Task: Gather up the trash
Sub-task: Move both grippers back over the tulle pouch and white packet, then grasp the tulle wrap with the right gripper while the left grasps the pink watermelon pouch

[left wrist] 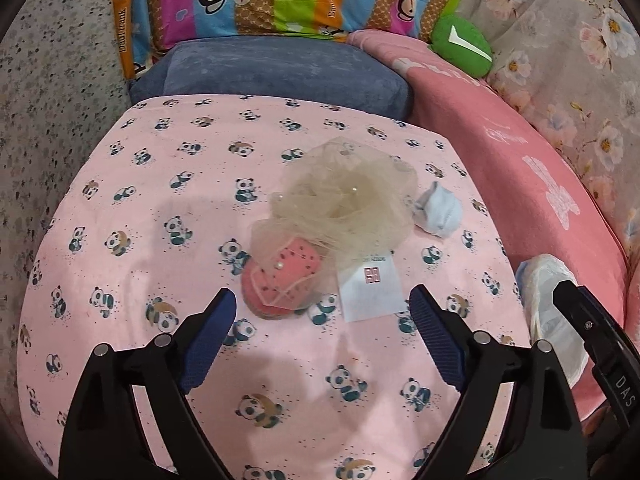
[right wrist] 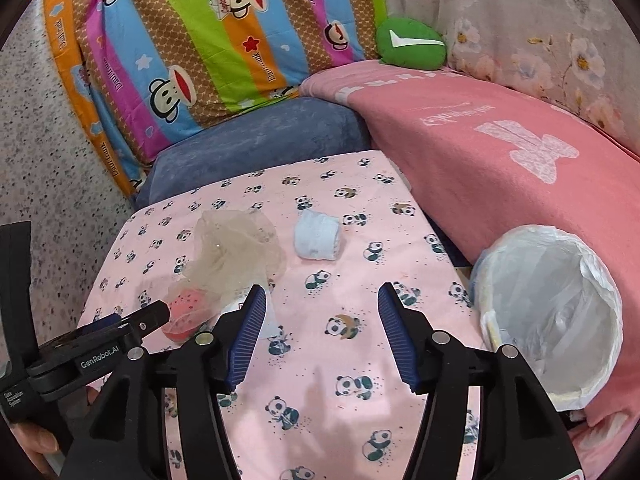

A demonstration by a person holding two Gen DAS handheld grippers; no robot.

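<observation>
On the pink panda-print sheet (left wrist: 160, 208) lies a crumpled beige tulle net (left wrist: 344, 196) draped over a small pink dotted item (left wrist: 280, 280), with a white paper tag (left wrist: 370, 290) beside it and a pale blue wad (left wrist: 438, 212) to its right. My left gripper (left wrist: 322, 304) stands open just short of the pink item and the tag, with nothing between its fingers. In the right wrist view the net (right wrist: 236, 248) and the blue wad (right wrist: 318, 236) lie ahead. My right gripper (right wrist: 320, 300) is open over bare sheet. A white-lined bin (right wrist: 556, 308) stands at the right.
A blue cushion (right wrist: 260, 140), a striped monkey-print quilt (right wrist: 208, 40), a green pillow (right wrist: 412, 44) and a pink blanket (right wrist: 500, 152) ring the sheet. The left gripper's body (right wrist: 100, 348) shows at the right view's lower left, with a hand below it.
</observation>
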